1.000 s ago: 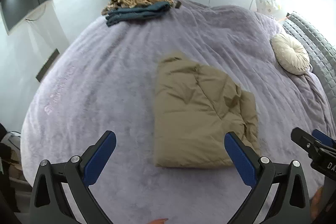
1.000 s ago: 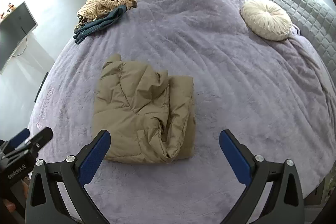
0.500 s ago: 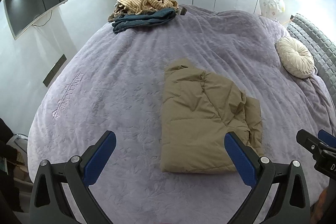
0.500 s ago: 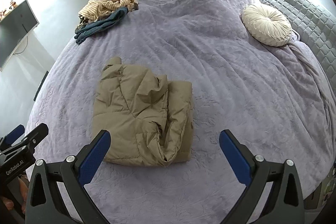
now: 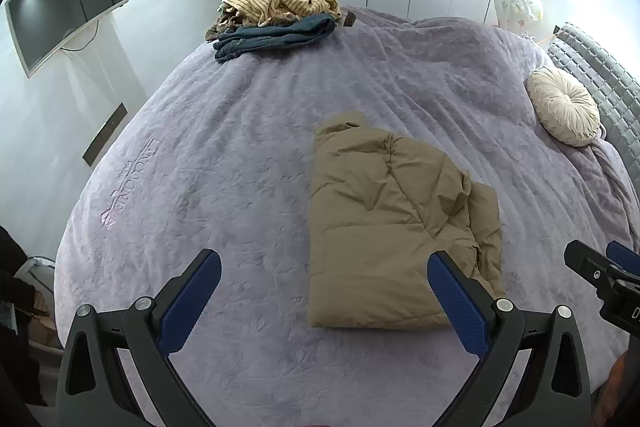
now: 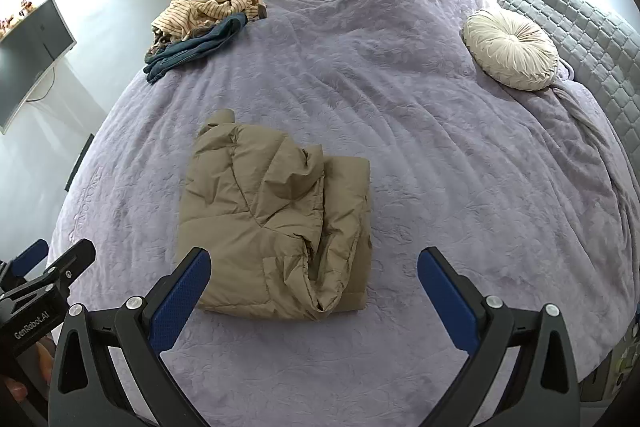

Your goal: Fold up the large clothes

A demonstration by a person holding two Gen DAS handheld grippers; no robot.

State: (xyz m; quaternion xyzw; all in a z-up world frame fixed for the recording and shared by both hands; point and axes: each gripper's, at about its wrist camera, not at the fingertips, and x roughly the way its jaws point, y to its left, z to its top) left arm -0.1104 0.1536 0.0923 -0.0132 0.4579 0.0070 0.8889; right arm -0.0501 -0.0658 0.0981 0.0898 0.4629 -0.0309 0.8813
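Observation:
A tan puffy jacket (image 5: 392,227) (image 6: 276,227) lies folded into a rough rectangle on the lilac bedspread (image 5: 240,167) (image 6: 460,167). My left gripper (image 5: 324,275) hangs open above the bed's near edge, its right finger over the jacket's near right corner. My right gripper (image 6: 314,271) is open too, held above the jacket's near edge, touching nothing. Each gripper's tip shows at the edge of the other's view. Neither holds cloth.
A pile of striped and dark blue clothes (image 5: 276,19) (image 6: 200,23) sits at the far left corner of the bed. A round cream cushion (image 5: 564,111) (image 6: 510,49) lies by the grey quilted headboard (image 6: 580,35). A wall television (image 5: 64,23) hangs left; white wardrobes stand behind.
Both grippers have drawn back and risen from the jacket, so more of the bed and room shows. The jacket lies unmoved. Both stay open.

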